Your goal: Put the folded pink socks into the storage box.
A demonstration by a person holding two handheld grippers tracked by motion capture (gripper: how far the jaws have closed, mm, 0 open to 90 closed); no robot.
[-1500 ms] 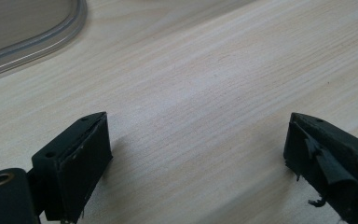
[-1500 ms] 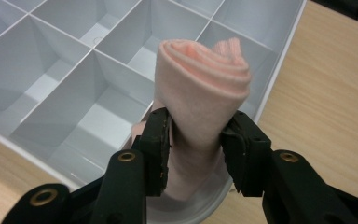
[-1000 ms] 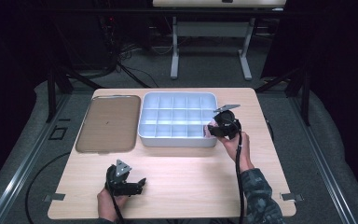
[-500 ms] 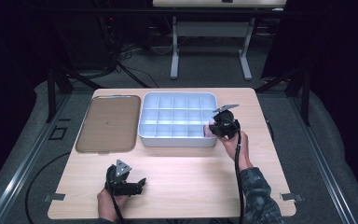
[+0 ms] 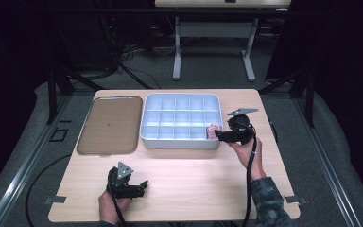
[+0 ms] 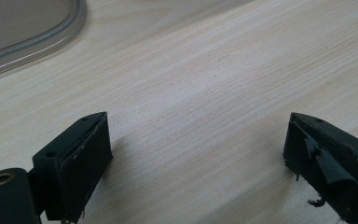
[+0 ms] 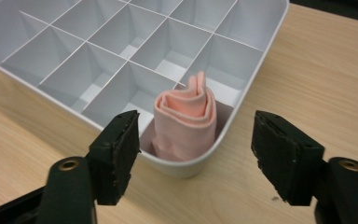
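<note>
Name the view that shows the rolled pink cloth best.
The right gripper view: the rolled pink cloth stands upright in a corner compartment of the divided tray, its folds clear. The high view shows it as a small pink patch beside the right gripper. The left gripper view shows bare table.

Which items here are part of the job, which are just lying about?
In the job:
- rolled pink cloth, standing in a corner compartment
- white plastic compartment tray
- right gripper, jaws just opened, off the cloth

Lying about:
- flat brown lid
- left gripper, open over bare wooden table
</note>
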